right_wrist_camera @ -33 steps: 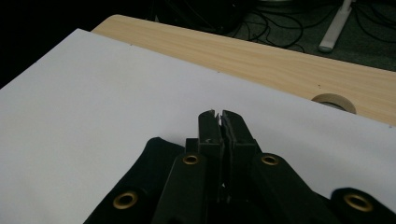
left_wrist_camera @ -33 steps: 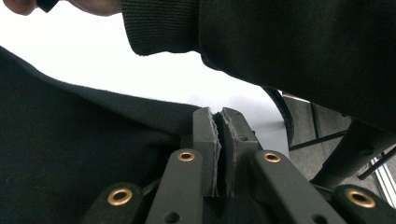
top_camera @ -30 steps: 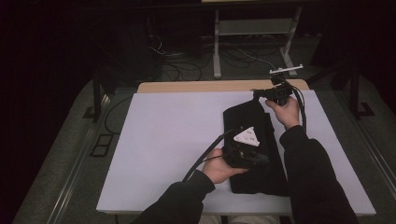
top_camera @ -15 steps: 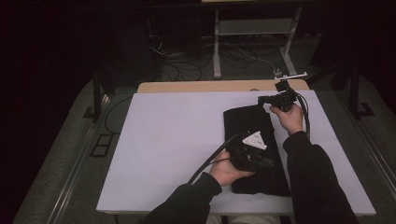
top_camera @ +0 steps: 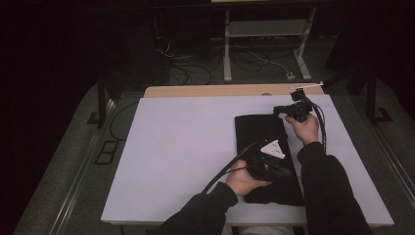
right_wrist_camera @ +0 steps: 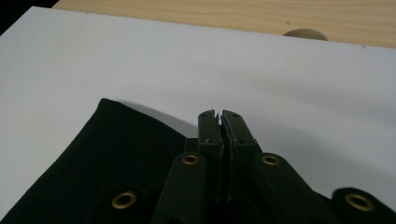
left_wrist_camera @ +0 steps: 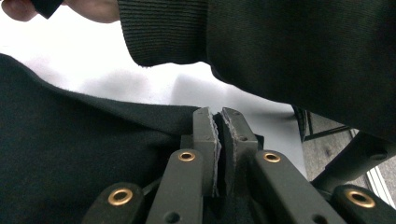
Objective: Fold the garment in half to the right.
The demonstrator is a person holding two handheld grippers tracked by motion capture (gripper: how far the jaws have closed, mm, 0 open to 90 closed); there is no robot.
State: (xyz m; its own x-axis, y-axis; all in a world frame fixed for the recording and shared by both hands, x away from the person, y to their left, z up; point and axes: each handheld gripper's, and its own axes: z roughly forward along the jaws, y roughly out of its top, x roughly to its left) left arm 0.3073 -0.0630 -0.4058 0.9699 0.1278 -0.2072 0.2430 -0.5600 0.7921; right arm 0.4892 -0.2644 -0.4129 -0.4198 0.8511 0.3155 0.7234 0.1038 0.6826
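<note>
Black cloth (top_camera: 266, 152) lay folded flat at the right of the white desk (top_camera: 181, 147), a long strip running away from me. Over the last second I had brought both hands down and the upper edge, which had sat bunched and lifted near the far corner, settled square. My left tongs (left_wrist_camera: 219, 140) were pinched together on the cloth's right edge near my end; my right tongs (right_wrist_camera: 218, 128) were clamped on the far right corner, low over the desk. I judged the fold laid, so letting go and smoothing looked to come next.
</note>
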